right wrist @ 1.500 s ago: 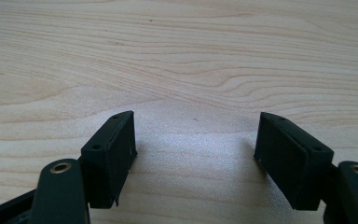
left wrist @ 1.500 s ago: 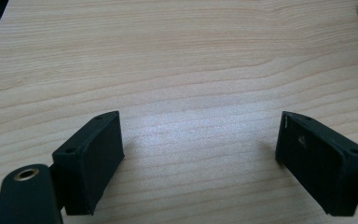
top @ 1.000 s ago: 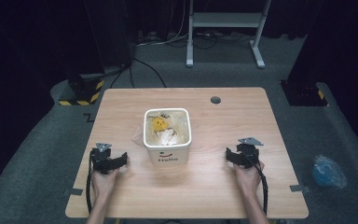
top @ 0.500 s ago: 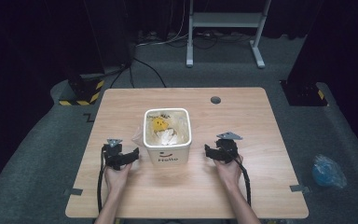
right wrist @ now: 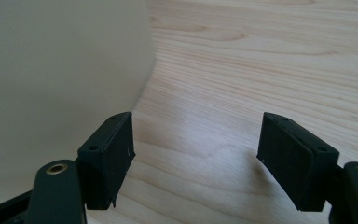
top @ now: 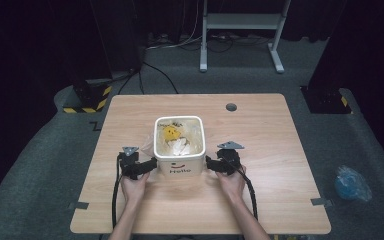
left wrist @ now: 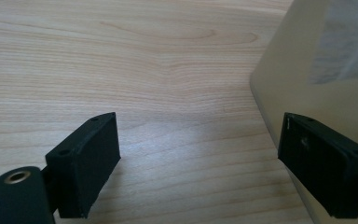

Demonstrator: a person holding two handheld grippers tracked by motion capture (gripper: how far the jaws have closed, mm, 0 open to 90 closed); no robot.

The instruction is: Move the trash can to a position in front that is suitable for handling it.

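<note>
A white square bin point(top: 179, 165) with a smiley face and "Hello" on its front stands mid-table, lined with a clear bag and holding yellow and white scraps point(top: 175, 140). My left gripper point(top: 150, 165) is open right beside the bin's left wall; that wall point(left wrist: 307, 88) rises just past the right-hand jaw. My right gripper point(top: 209, 164) is open against the bin's right side, whose wall point(right wrist: 60, 79) stands beside the left-hand jaw. Bare wood lies between each pair of jaws.
The wooden table point(top: 260, 140) has a round cable hole point(top: 231, 107) at the back right. On the floor are a blue plastic bag point(top: 351, 182) at right, a white stand's legs point(top: 240, 35) behind, and cables.
Both grippers have moved inward from the table's outer sides to flank the bin closely. The bin has not moved.
</note>
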